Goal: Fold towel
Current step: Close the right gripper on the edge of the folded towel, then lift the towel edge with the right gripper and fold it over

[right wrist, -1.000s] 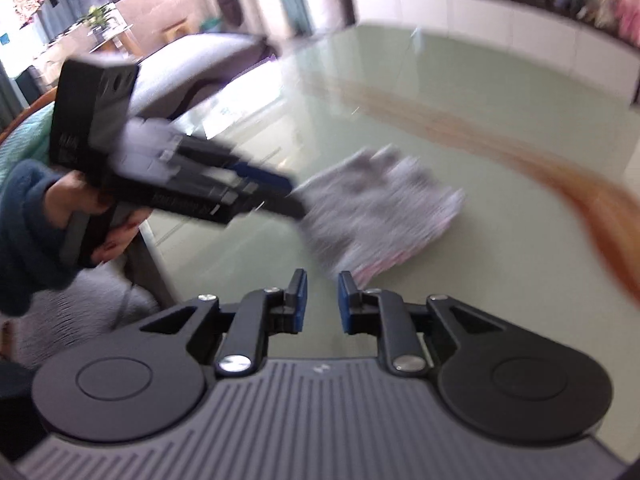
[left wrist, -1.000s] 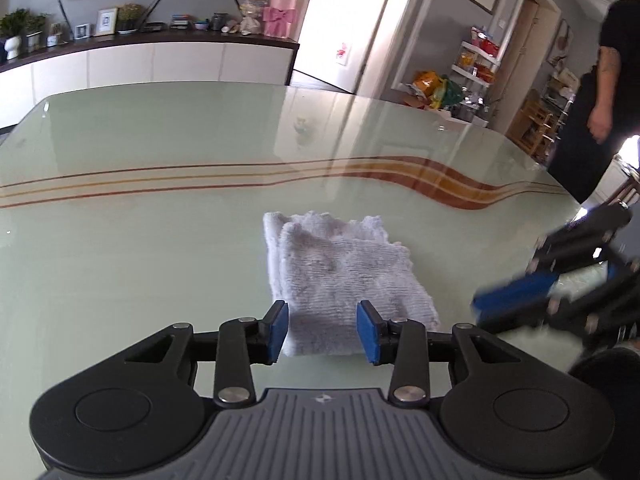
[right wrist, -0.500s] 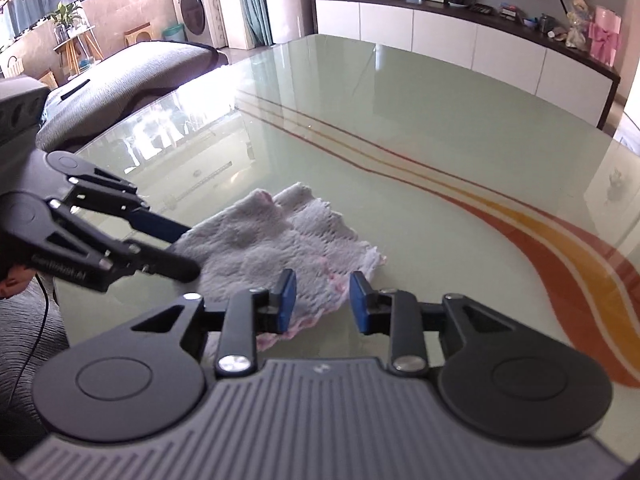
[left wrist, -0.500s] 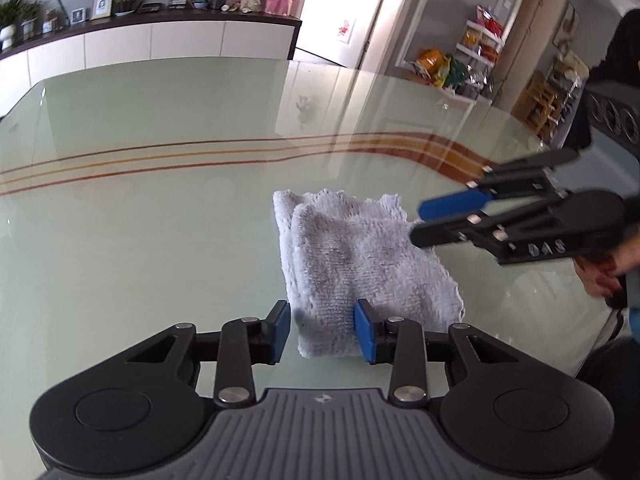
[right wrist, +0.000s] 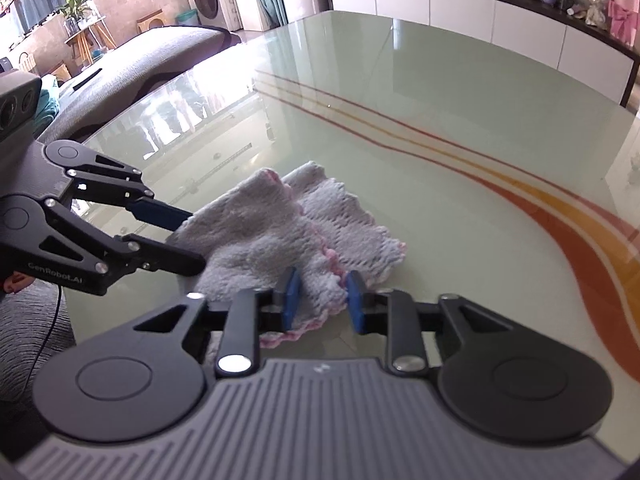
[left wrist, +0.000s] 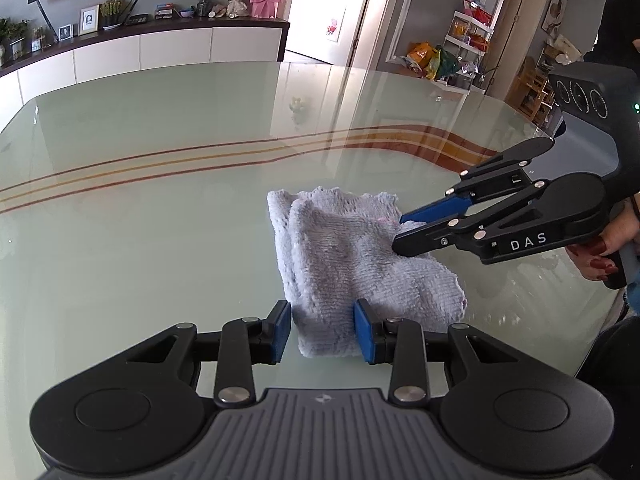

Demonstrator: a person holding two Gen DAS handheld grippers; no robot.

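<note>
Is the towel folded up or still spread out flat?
Folded. The towel lies on the glass table as a small bundle with stacked layers showing.

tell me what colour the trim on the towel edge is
Pink, along the scalloped edge of the grey-white towel; clearest in the right wrist view.

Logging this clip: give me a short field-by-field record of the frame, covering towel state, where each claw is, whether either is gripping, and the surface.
towel: pale grey towel with pink trim, already folded over, lying flat
surface: glossy green glass table with red and orange stripes
left claw: left claw open, fingers straddling the towel's near edge
right claw: right claw open, fingers astride the pink-trimmed edge
grip: neither claw closed on the fabric
other: person standing at far right in the left wrist view
</note>
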